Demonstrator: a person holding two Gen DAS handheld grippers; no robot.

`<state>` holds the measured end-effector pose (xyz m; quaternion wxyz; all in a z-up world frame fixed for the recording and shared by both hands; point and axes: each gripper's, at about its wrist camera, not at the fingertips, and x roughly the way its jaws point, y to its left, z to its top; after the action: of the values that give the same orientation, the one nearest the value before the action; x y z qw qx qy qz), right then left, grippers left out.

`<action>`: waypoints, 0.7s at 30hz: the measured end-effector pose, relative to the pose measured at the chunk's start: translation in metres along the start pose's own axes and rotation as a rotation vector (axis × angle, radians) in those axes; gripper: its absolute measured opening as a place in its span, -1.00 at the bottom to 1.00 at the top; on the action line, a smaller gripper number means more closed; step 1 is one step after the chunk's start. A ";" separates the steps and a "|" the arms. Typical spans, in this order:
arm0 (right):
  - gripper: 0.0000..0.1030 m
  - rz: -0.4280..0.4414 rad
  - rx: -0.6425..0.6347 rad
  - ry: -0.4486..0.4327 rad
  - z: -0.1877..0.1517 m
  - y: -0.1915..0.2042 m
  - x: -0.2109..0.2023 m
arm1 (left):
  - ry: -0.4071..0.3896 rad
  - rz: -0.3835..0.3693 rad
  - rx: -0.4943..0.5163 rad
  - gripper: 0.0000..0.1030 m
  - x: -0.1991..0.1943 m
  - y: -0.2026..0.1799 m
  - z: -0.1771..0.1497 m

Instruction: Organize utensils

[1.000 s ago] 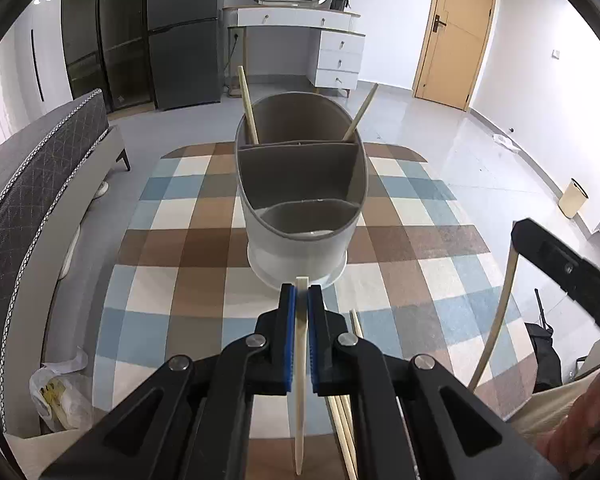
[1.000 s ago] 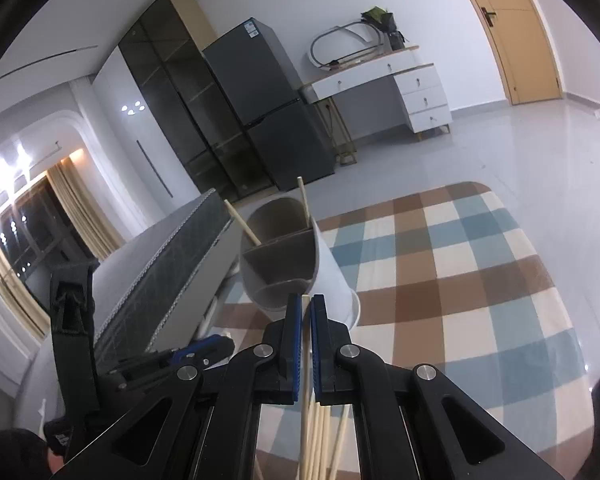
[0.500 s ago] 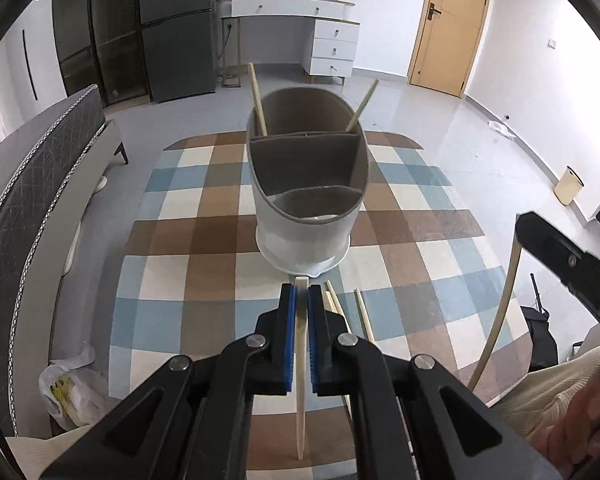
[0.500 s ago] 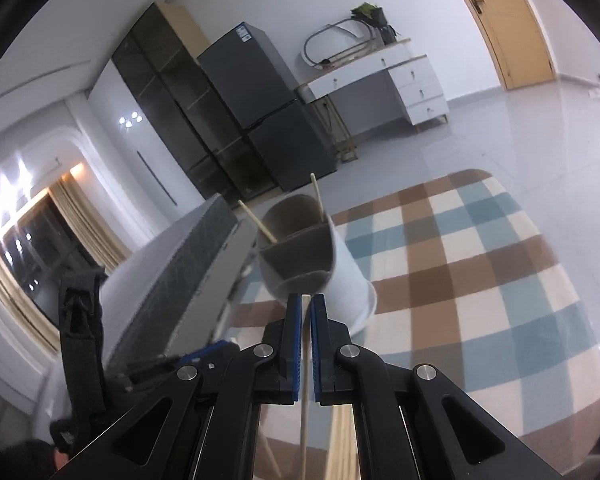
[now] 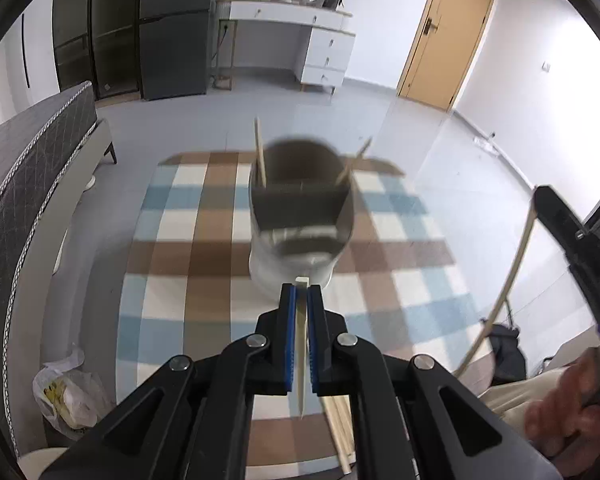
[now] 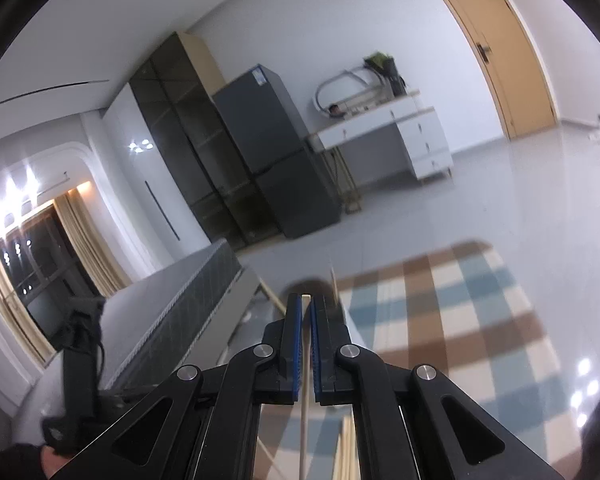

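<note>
Chopsticks: two already stand in the divided holder (image 5: 302,208) at 12 o'clock; left hand-held gripper (image 5: 301,312) and right hand-held gripper (image 6: 306,320) each clench another, more lie loose.

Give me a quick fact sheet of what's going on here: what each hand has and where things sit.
left tool: shut on a pale chopstick
right tool: shut on a wooden chopstick
utensil holder: grey, divided, upright on checked tablecloth
inside holder: two chopsticks in far compartment
loose chopsticks: lying on cloth near the camera
</note>
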<state>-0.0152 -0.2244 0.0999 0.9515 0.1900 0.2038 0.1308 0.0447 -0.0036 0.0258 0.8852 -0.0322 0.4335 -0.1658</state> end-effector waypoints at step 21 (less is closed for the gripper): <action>-0.93 0.006 -0.061 -0.114 0.088 0.025 0.085 | -0.199 -0.028 -0.047 -0.99 -0.035 0.035 0.120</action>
<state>0.0942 -0.2015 0.1553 0.9665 0.1686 0.1447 0.1287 0.1275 0.0306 0.1193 0.9205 -0.0754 0.3466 -0.1642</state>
